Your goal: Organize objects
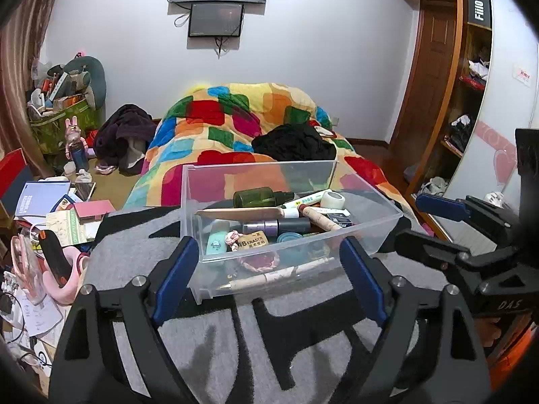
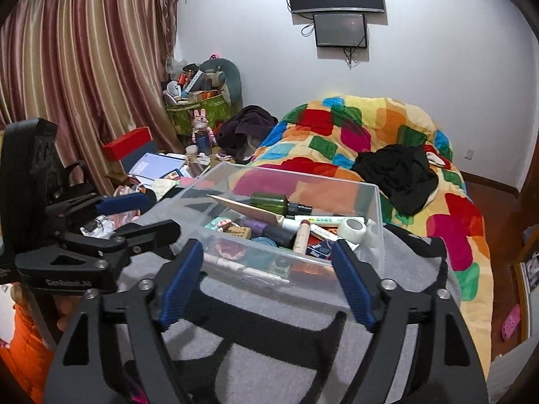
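Note:
A clear plastic bin [image 1: 384, 215] [image 2: 375, 208] stands on a grey and black cloth. It holds a green bottle [image 1: 257, 196] [image 2: 269, 199], a wooden stick [image 1: 242, 213], a tape roll [image 1: 333, 199] [image 2: 351, 229], markers, an eraser [image 1: 254, 239] and a pen [image 1: 279, 273]. My left gripper [image 1: 267, 274] is open and empty, just in front of the bin's near wall. My right gripper [image 2: 266, 281] is open and empty, in front of the bin's near corner. Each gripper shows at the edge of the other's view.
A bed with a colourful quilt [image 1: 235, 124] [image 2: 370, 128] and black clothes [image 1: 296, 141] lies behind the bin. Books, papers and pink items [image 1: 50, 208] clutter the left. A wardrobe [image 1: 471, 84] stands right. A curtain [image 2: 84, 67] hangs left.

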A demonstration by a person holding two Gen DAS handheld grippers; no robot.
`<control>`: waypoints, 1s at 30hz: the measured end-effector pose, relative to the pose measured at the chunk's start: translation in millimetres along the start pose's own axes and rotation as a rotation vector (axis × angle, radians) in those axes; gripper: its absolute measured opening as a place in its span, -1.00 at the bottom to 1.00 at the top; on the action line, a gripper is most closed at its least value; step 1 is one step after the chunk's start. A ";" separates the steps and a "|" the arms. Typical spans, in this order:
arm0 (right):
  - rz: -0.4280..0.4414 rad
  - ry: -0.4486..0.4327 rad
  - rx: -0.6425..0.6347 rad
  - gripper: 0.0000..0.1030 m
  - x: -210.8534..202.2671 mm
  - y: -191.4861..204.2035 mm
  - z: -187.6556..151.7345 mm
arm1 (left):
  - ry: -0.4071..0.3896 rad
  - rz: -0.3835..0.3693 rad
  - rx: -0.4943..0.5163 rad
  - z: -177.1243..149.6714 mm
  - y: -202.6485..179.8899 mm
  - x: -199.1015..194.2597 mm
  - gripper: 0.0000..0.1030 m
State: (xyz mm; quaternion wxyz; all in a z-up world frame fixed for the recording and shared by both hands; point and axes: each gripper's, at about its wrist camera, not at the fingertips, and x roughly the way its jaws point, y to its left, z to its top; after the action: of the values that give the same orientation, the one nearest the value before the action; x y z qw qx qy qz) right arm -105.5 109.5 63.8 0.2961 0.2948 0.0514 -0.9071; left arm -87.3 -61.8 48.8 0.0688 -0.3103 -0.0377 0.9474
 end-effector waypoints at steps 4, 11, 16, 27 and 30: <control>0.004 0.011 0.017 0.56 -0.9 -5.3 -6.2 | -0.010 0.007 0.002 -5.2 -3.0 -3.3 0.76; 0.001 0.022 0.036 0.57 -2.8 -7.7 -14.5 | -0.007 0.009 0.017 -14.0 -13.1 -3.0 0.79; 0.016 0.033 0.050 0.58 -0.9 -7.8 -18.4 | -0.003 0.011 0.024 -17.1 -17.2 -1.2 0.80; 0.021 0.033 0.053 0.58 0.2 -7.7 -19.1 | -0.006 0.010 0.019 -17.5 -18.1 -2.5 0.80; 0.021 0.034 0.053 0.58 0.5 -7.5 -19.0 | -0.009 0.011 0.015 -17.9 -17.8 -4.1 0.83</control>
State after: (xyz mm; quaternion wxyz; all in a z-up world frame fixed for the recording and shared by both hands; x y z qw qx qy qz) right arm -100.6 120.5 47.3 0.2968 0.3183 0.0291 -0.8999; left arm -71.5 -44.4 38.8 0.0655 -0.3056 -0.0292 0.9495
